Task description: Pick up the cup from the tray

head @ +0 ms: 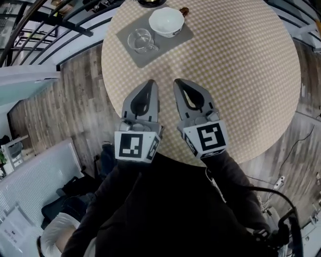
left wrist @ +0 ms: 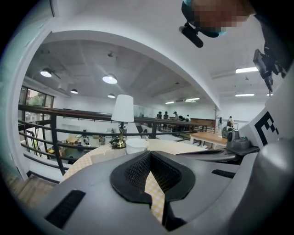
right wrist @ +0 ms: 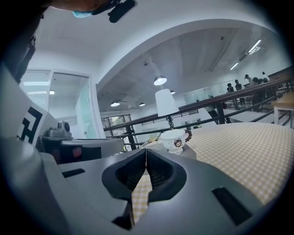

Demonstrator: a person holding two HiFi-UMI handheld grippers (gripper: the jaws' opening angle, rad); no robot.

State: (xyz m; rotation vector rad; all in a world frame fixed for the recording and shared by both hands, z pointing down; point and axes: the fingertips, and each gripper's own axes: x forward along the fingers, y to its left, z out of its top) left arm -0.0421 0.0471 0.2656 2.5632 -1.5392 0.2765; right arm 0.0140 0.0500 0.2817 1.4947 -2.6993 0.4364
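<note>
A grey tray (head: 146, 59) lies at the far side of the round checkered table (head: 235, 75). On it stand a clear glass cup (head: 141, 40) and, to its right, a white cup (head: 166, 21) with a small cat picture. That white cup (right wrist: 173, 140) shows ahead in the right gripper view, and its rim (left wrist: 136, 145) shows over the jaws in the left gripper view. My left gripper (head: 150, 83) and right gripper (head: 178, 82) hover side by side over the table's near half, well short of the tray. Both are shut and empty.
A table lamp (right wrist: 166, 103) with a white shade stands just behind the tray, its base (head: 150, 2) at the table's far edge. A dark railing (left wrist: 55, 133) runs behind the table. Wooden floor (head: 65, 95) surrounds it.
</note>
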